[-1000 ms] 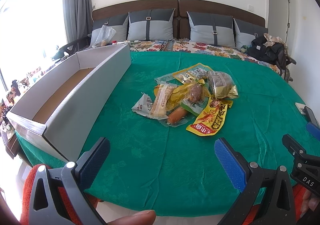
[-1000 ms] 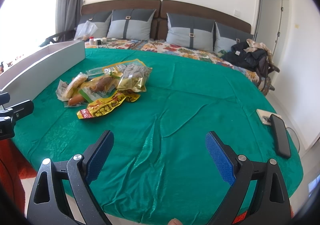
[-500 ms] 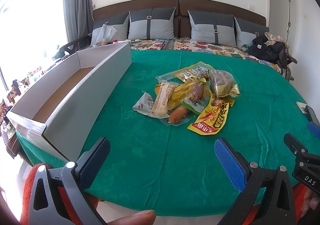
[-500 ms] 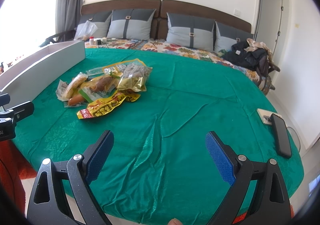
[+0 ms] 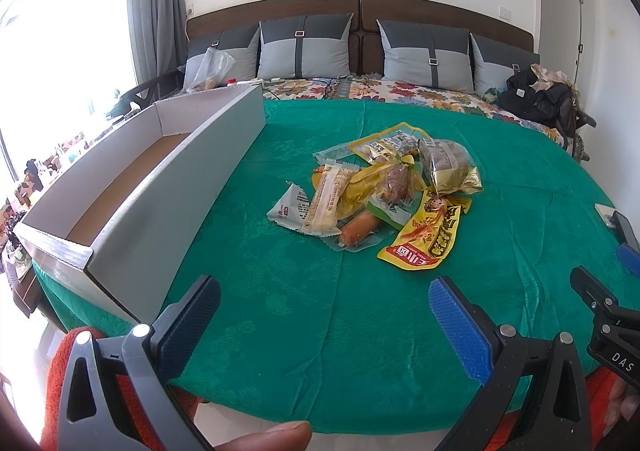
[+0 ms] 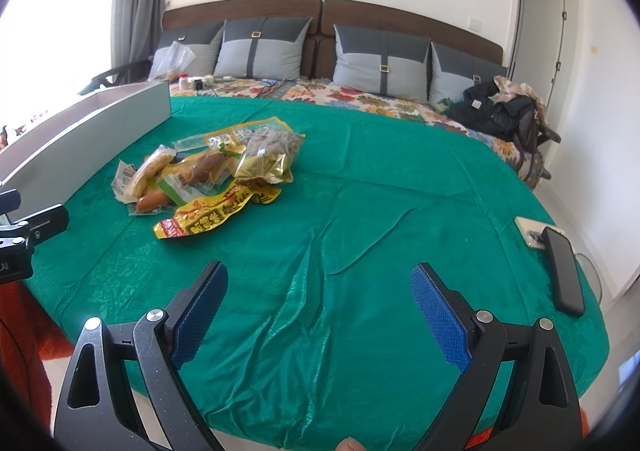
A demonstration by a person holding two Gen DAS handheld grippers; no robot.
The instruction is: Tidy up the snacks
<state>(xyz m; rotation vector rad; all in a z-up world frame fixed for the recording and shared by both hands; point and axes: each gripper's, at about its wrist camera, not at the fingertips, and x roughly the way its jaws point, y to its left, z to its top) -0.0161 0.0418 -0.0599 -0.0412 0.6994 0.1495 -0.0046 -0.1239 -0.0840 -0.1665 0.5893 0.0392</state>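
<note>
Left wrist view: we hold both grippers, left (image 5: pixel 324 303) and right (image 6: pixel 320 289), spread wide, near the snacks (image 5: pixel 380 191); the box (image 5: pixel 168 187) beside them looks empty, perhaps.

Bright daylight from the window (image 5: pixel 60 63) at left of frame, blown out to pure white there in both views. Soft, faint shadows right of the box (image 5: pixel 160 187) and under the snacks (image 5: pixel 380 191). Sheen on the green cover's (image 6: pixel 320 291) folds, glints on foil packets. Strong fisheye bending at the edges, dark vignette in corners. Sharp centre; blurred fingertip (image 5: pixel 272 439) at bottom edge.
</note>
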